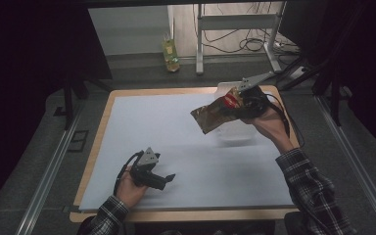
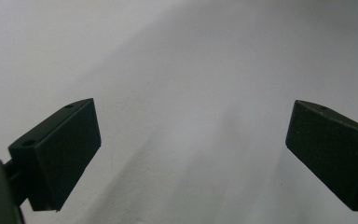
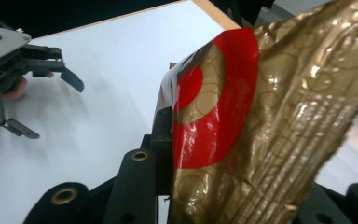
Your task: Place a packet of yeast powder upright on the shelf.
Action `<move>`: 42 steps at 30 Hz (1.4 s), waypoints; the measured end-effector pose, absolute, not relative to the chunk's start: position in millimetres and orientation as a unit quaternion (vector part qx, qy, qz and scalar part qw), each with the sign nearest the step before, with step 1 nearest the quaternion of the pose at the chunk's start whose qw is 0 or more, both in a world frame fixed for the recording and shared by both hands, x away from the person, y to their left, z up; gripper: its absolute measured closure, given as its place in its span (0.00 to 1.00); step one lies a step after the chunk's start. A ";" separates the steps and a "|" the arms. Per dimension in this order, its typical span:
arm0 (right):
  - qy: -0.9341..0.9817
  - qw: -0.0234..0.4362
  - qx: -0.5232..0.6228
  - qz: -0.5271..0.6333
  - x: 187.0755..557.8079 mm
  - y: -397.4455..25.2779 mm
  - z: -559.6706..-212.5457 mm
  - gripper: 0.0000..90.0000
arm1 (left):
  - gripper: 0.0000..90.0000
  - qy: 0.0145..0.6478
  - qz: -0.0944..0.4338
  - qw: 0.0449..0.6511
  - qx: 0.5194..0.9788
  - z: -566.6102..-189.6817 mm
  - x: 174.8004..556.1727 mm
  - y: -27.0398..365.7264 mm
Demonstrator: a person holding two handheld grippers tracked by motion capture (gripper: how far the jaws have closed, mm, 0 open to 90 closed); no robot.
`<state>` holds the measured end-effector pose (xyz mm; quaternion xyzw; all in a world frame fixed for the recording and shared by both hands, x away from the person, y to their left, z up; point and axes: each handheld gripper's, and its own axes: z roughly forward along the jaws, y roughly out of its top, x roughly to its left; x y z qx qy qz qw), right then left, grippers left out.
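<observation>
Resting near the table's (image 1: 103, 196) front left edge, our left gripper (image 1: 169, 178) lay on the white sheet (image 1: 186, 156) with jaws spread wide around nothing. Farther right, we held our right gripper (image 1: 238, 104) aloft, clamped on a crinkled gold-and-red snack bag (image 1: 214, 115) above the sheet.

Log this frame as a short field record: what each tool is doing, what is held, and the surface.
right tool: shut on the gold and red packet, lifted above the table's far right
packet state: crinkled, hanging clear of the white sheet
left tool: open, nothing between its jaws, low at the sheet's near left
surface: white sheet over a wooden table
behind the table: a bottle on the floor
</observation>
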<state>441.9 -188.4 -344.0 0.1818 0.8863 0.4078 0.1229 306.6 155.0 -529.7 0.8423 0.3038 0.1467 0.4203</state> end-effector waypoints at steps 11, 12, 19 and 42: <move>0.893 0.160 0.170 0.385 458.0 -212.1 -326.9 0.77 | 0.03 0.302 0.145 0.422 0.842 -530.0 306.3 154.5; 0.893 0.160 0.170 0.385 458.0 -212.1 -326.9 0.77 | 0.03 0.302 0.145 0.422 0.842 -530.0 306.3 154.5; 0.904 0.178 0.148 0.360 466.4 -233.9 -313.5 0.77 | 0.03 0.302 0.142 0.423 0.843 -530.2 306.4 154.3; 0.946 0.166 0.080 0.267 490.3 -271.7 -329.8 0.77 | 0.03 0.301 0.134 0.422 0.845 -532.1 307.3 153.7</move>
